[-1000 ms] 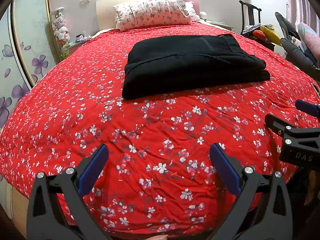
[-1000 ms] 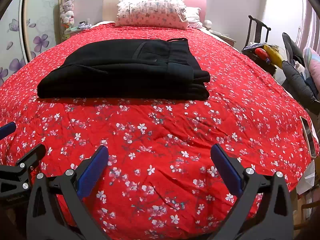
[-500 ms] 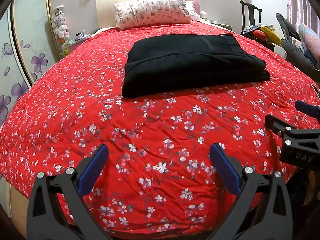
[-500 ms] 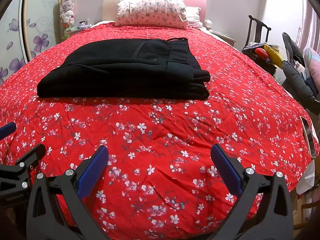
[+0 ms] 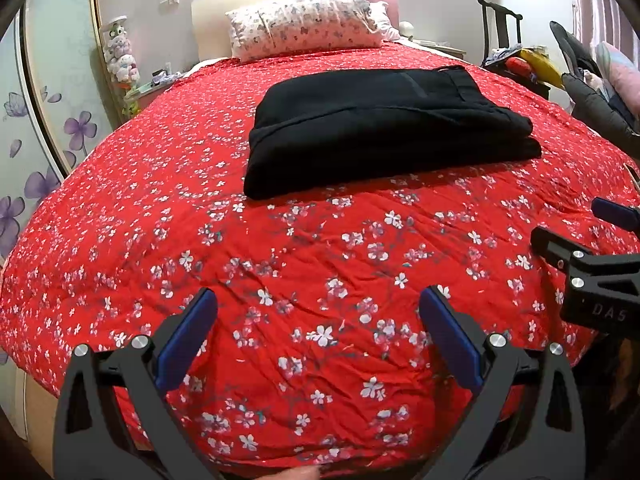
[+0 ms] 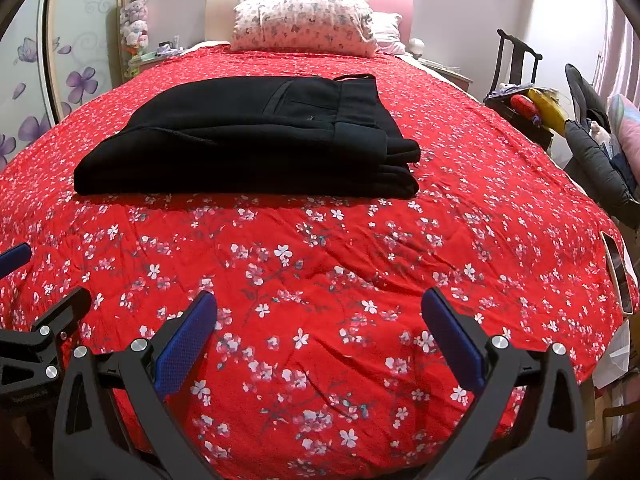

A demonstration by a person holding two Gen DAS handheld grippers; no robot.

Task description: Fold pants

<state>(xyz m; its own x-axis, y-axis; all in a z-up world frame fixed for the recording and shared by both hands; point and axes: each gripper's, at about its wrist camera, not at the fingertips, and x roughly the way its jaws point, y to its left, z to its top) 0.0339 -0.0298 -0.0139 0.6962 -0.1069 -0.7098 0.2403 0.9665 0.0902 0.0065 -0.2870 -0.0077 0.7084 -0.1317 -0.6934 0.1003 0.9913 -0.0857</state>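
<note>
We look from two low fisheye views near the foot of the bed (image 5: 320,280), both facing its head, where the pillow (image 5: 304,24) sits at 12 o'clock. The left wrist view stands to the left, so the folded pants (image 5: 384,128) lie toward 1 o'clock; in the right wrist view the pants (image 6: 248,140) lie toward 11 o'clock. Both views share the red bedspread, pants, pillow and chair (image 6: 516,64). Each catches the other gripper at its edge: the right gripper (image 5: 600,264) at 3 o'clock, the left gripper (image 6: 24,320) at 9 o'clock.

Left-wrist view: pants (image 5: 384,128) sit marginally higher.
</note>
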